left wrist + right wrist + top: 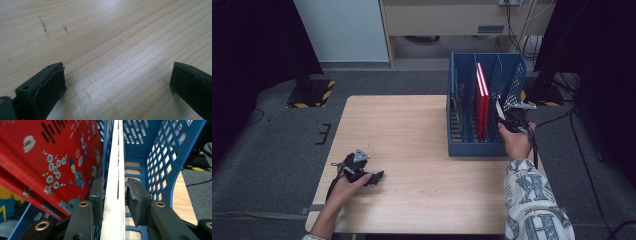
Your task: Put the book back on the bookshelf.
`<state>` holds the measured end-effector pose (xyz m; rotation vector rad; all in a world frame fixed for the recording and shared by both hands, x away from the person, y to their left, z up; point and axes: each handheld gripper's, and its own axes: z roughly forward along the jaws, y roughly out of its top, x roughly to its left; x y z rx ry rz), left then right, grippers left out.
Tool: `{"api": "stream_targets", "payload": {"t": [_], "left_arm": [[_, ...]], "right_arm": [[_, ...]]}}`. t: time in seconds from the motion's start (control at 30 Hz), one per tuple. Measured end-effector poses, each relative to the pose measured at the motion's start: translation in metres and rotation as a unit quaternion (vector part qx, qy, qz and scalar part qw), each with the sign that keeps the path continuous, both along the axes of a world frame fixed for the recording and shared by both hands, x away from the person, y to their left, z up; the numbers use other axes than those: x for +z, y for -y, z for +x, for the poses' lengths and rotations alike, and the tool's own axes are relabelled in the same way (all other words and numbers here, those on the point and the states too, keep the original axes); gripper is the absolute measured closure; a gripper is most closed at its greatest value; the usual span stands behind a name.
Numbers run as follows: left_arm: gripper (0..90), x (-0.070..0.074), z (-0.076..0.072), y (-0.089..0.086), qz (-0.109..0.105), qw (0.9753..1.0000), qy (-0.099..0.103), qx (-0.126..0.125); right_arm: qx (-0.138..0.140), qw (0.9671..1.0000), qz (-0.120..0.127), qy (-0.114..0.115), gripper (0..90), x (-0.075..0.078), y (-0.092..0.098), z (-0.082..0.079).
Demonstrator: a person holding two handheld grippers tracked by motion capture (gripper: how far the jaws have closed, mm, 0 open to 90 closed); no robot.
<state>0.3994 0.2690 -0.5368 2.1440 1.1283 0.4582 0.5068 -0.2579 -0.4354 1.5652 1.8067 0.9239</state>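
Pinching a thin white book (115,182) by its edge, the right gripper (115,195) holds it upright inside the blue rack (462,145) (beside a red book (482,102)); the left gripper (362,170) rests released on the table (412,150).

Thin white-edged book (113,182): stands upright on edge in the blue slotted file rack (512,80), in the compartment just right of the red book (482,102), its page edge facing the camera in the right gripper view. Right tongs (115,197) have one pad against each cover. Rack stands at the desk's right edge, toward the far corner.
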Motion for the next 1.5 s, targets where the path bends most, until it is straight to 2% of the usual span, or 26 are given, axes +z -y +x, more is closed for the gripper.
{"api": "stream_targets", "payload": {"t": [0.33, 0.6, 0.93, 0.97, 1.17, 1.27, 1.5], "left_arm": [[0.0, 0.000, 0.000, 0.000, 0.000, 1.0000, 0.000, 0.000], [0.0, 0.000, 0.000, 0.000, 0.000, 1.0000, 0.000, 0.000], [0.0, 0.000, 0.000, 0.000, -0.001, 1.0000, 0.000, 0.000], [0.0, 0.000, 0.000, 0.000, 0.000, 1.0000, 0.000, 0.000], [0.0, 0.000, 0.000, 0.000, -0.001, 1.0000, 0.001, 0.001], [0.0, 0.000, 0.000, 0.000, -0.001, 1.0000, 0.001, 0.001], [0.0, 0.000, 0.000, 0.000, -0.001, 1.0000, 0.001, 0.001]], "right_arm": [[0.017, 0.9997, 0.017, 0.007, 60.1, 0.003, -0.004, -0.004], [0.025, 0.9994, 0.021, 0.013, 54.4, 0.005, -0.001, -0.007], [0.032, 0.9984, 0.040, 0.023, 36.8, 0.012, 0.006, -0.013], [0.036, 0.9980, 0.044, 0.029, 30.6, 0.013, 0.008, -0.014], [0.051, 0.9967, 0.054, 0.032, 25.1, 0.015, 0.011, -0.016], [0.056, 0.9965, 0.051, 0.036, 23.0, 0.016, 0.011, -0.017], [0.057, 0.9963, 0.052, 0.037, 21.4, 0.018, 0.013, -0.019]]}}
